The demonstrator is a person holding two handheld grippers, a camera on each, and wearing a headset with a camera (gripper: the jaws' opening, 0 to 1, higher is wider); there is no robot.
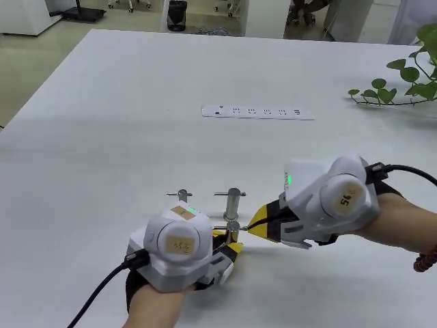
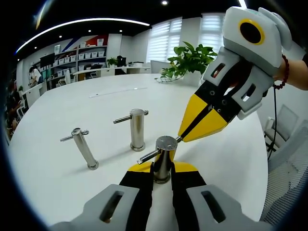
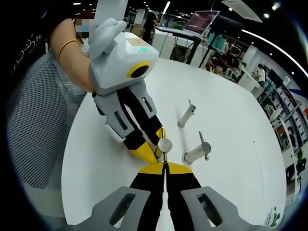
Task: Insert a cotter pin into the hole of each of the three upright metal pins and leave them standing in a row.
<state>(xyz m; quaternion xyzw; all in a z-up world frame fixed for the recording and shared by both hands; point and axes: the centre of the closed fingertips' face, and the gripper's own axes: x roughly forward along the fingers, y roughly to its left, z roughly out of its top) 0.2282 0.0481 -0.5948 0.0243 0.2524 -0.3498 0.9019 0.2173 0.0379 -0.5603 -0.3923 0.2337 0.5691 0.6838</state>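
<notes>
My left gripper clenches the nearest upright silver metal pin; my right gripper pinches the thin cotter pin, horizontal, through its hole.

White table, matte, mostly bare. White power strip lies flat on it toward the far side, long side parallel to the far edge. Green leafy plant at the table's right edge, stems trailing onto the top; the left gripper view has it at the far end. Past the table: pale floor, dark bin, chair bases. Background office: blinds on windows, shelves with boxes, curved ceiling light, lit screen.
</notes>
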